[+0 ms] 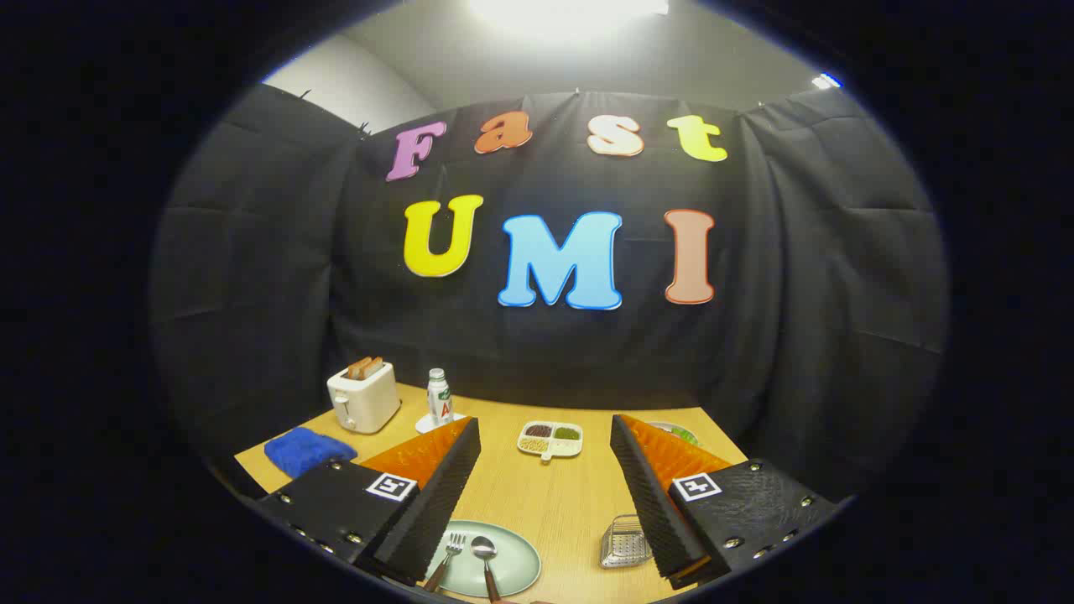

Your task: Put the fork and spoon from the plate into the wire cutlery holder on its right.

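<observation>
A pale green plate (513, 567) lies on the wooden table, low between my fingers and nearer the left one. On it rest a fork (447, 556) and a spoon (485, 560), side by side, heads pointing away from me. The wire cutlery holder (623, 542) stands to the plate's right, partly hidden behind my right finger. My gripper (545, 436) is open, held well above the table with nothing between its fingers.
Farther back stand a cream toaster (362, 396) with toast in it, a small bottle (439, 397) on a coaster, a divided dish of grains (551, 439) and a blue cloth (304, 449). A green-trimmed dish (678, 432) peeks out behind my right finger.
</observation>
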A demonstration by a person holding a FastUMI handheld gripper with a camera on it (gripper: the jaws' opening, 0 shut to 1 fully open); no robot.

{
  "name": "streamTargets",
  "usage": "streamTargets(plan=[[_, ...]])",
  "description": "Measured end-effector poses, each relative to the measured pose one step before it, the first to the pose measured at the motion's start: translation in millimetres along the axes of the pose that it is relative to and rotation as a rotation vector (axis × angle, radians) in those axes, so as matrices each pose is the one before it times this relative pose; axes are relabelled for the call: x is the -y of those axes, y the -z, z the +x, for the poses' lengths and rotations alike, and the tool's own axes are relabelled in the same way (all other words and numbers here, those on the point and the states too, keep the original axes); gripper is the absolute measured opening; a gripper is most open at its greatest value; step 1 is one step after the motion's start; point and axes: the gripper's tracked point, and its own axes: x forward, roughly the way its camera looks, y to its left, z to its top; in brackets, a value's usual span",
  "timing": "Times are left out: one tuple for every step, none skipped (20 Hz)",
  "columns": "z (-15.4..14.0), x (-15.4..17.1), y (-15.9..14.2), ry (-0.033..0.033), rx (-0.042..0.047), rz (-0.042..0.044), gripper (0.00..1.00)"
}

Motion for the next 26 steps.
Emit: streamTargets(plan=[[-1.38, 4.54, -0.58, 0.0138, 0.00733, 0.00401, 0.95], [-0.08, 3.72, -0.23, 0.01175, -0.00336, -0.00131, 0.95], [0.11, 3.41, 0.88, 0.0108, -0.00461, 0.00109, 0.95], [-0.56, 2.09, 0.76, 0.00608, -0.00429, 0.00304, 0.96], [-0.2, 1.02, -0.48, 0.00531, -0.00267, 0.00039, 0.96], [0.4, 1.59, 2.25, 0.0035, -0.00597, -0.00468, 0.96], [-0.04, -0.29, 2.46, -0.00025, -0.00888, -0.0089, 0.95], [-0.35, -0.41, 4.66, -0.00286, -0.01035, -0.00646, 0.95], [-0.37, -1.36, 3.11, -0.00428, -0.00949, -0.0048, 0.96], [-0.02, -0.55, 1.54, -0.00141, -0.00793, -0.00173, 0.96], [-0.35, -1.1, 1.43, -0.00206, -0.00682, -0.0029, 0.96], [1.12, -1.3, 4.41, -0.00314, -0.0153, -0.00576, 0.96], [1.3, -2.58, 7.15, -0.00417, -0.01958, -0.00682, 0.95], [0.64, -3.46, 5.13, -0.00845, -0.02302, -0.00752, 0.95], [0.61, -4.7, 6.45, -0.01235, -0.02231, -0.00744, 0.96], [0.42, -3.98, 3.88, -0.01389, -0.01893, -0.00677, 0.96], [0.67, -4.98, 5.06, -0.01372, -0.01794, -0.00969, 0.95], [1.14, -3.56, 3.73, -0.01285, -0.01639, -0.0095, 0.96], [0.77, -3.7, 5.14, -0.01038, -0.01372, -0.01135, 0.96], [1.21, -3.37, 4.54, -0.01154, -0.01831, -0.01287, 0.96], [2.32, -4.86, 7.33, -0.01306, -0.02243, -0.01163, 0.96], [1.74, -4.5, 7.93, -0.01228, -0.02788, -0.01273, 0.96], [3.52, -5.39, 8.89, -0.01415, -0.03075, -0.01486, 0.96], [2.69, -5.56, 7.31, -0.01282, -0.02862, -0.01801, 0.96], [3.1, -4.83, 8.0, -0.00963, -0.02646, -0.01776, 0.96], [2.66, -5.47, 7.43, -0.01523, -0.02865, -0.01557, 0.96]])
